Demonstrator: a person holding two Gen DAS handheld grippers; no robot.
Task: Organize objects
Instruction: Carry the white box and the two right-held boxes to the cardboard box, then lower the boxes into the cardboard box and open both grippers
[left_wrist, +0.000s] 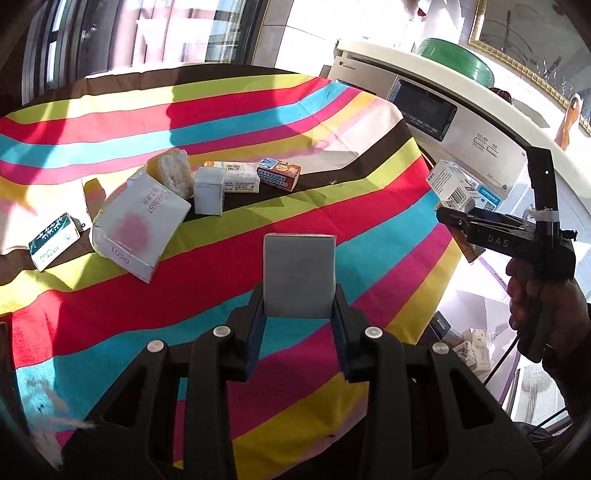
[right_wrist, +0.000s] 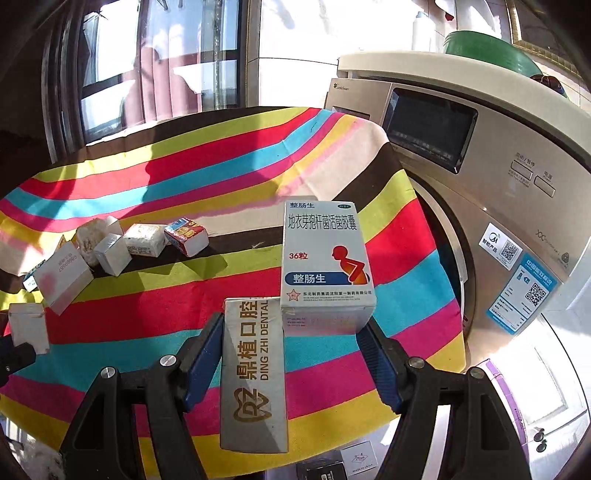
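My right gripper (right_wrist: 291, 354) has its fingers spread wide around two boxes at once, the dental box (right_wrist: 255, 373) and the medicine box (right_wrist: 327, 258), held out past the desk's (right_wrist: 406, 332) right edge. The medicine box stands off-centre against one finger; if it isn't pinched evenly, I judge it could tip out and fall. My left gripper (left_wrist: 299, 295) is closed on a plain grey box (left_wrist: 299, 273) over the desk's near edge; the others cluster toward its left side.
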